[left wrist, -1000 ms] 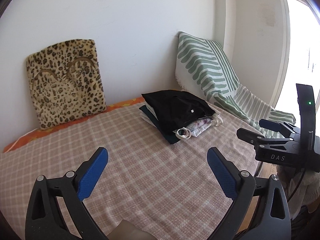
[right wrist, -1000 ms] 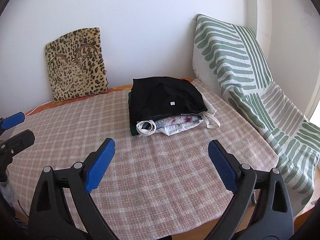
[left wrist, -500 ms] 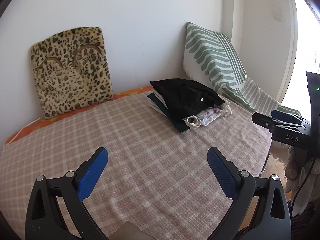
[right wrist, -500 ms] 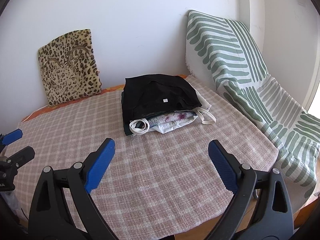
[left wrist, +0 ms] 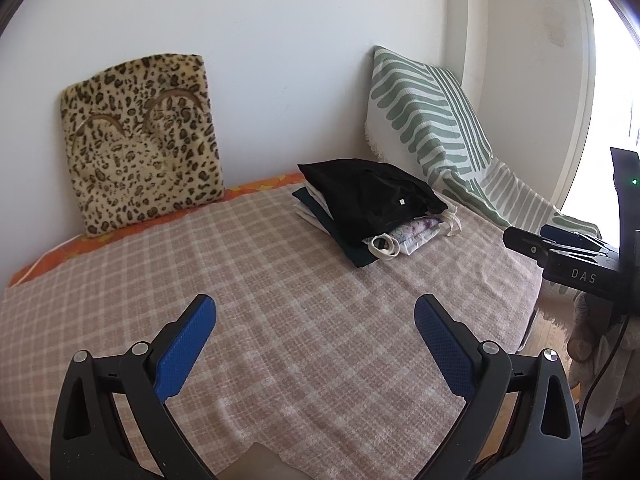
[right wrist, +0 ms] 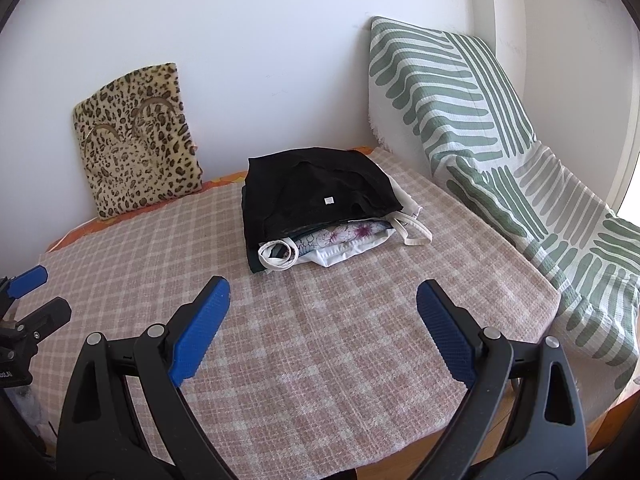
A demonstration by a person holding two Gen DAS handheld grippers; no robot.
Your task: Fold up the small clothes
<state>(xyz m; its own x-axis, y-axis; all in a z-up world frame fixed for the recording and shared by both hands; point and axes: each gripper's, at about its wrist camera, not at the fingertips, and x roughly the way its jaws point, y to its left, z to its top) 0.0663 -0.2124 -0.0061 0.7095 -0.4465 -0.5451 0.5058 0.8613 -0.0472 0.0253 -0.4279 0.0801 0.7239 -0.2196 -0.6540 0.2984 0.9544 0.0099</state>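
A stack of folded clothes (left wrist: pixel 372 208) (right wrist: pixel 320 210) lies on the checked pink bedcover (left wrist: pixel 280 300) (right wrist: pixel 320 340) near the far wall. A black garment tops the stack, with floral and white pieces and a white strap poking out below. My left gripper (left wrist: pixel 314 342) hovers open over the near part of the cover, well short of the stack, with nothing between its blue pads. My right gripper (right wrist: pixel 322 330) is open too, a short way in front of the stack. Each gripper shows at the edge of the other's view.
A leopard-print cushion (left wrist: pixel 140 136) (right wrist: pixel 138 144) leans against the white wall at the back left. A green-striped throw (left wrist: pixel 436 120) (right wrist: pixel 480 132) drapes down on the right, beside a bright window. The bed's right edge drops to a wooden floor (left wrist: pixel 548 328).
Both grippers have drawn back and shifted a little; the stack sits slightly farther off in the left view. Both stay open and empty. The clothes have not moved.
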